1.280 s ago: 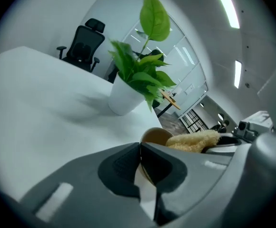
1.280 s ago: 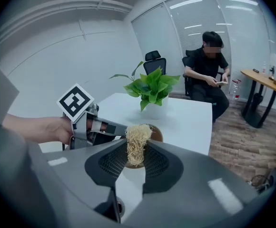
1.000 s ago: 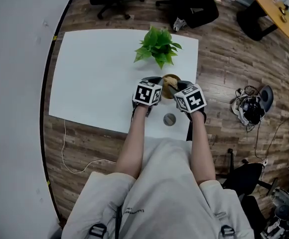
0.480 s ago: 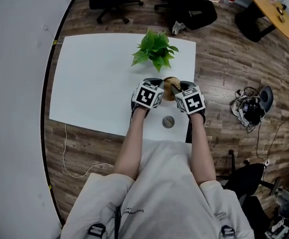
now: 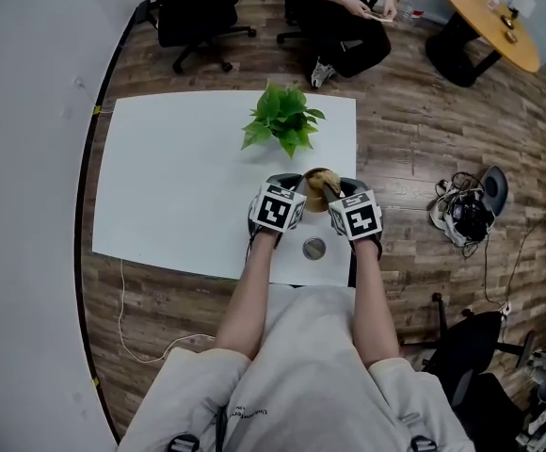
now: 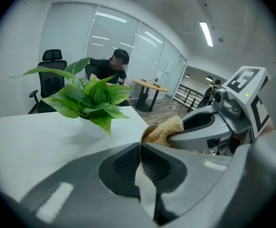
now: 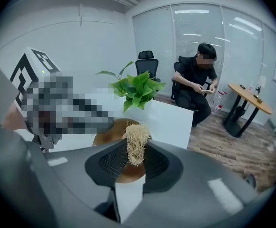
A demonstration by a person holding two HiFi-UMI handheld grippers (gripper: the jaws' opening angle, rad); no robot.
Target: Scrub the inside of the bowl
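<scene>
White table (image 5: pixel 179 177) on wood-plank floor; wooden bowl (image 7: pixel 110 133) sits toward the table's near right edge, just on the near side of a potted plant (image 5: pixel 282 119) and between the two grippers; left gripper (image 6: pixel 139 148) has its jaws shut on the bowl's thin rim, the rim edge showing as a pale strip pinched between the two ribbed pads; right gripper (image 7: pixel 136 150) has its jaws closed on a straw-coloured fibrous scrubber (image 7: pixel 136 139), the tuft standing up out of the pads; the scrubber is over the bowl's brown inner surface, at or just inside the rim; whether the fibres actually press on the wood I cannot tell; seen from the left gripper view, the scrubber bulges above the rim with the right gripper's jaw right behind it; head view: both marker cubes side by side near the table's near edge, forearms running back to the person's lap; a small round metal object (image 5: pixel 313 248) lies on the table just on the near side of the bowl, apart from it, between the wrists; beyond the table a seated person (image 5: pixel 334 12), a black office chair (image 5: pixel 193 8), a round wooden table (image 5: pixel 485 12); a tangle of cables (image 5: pixel 461 210) on the floor to the right.
</scene>
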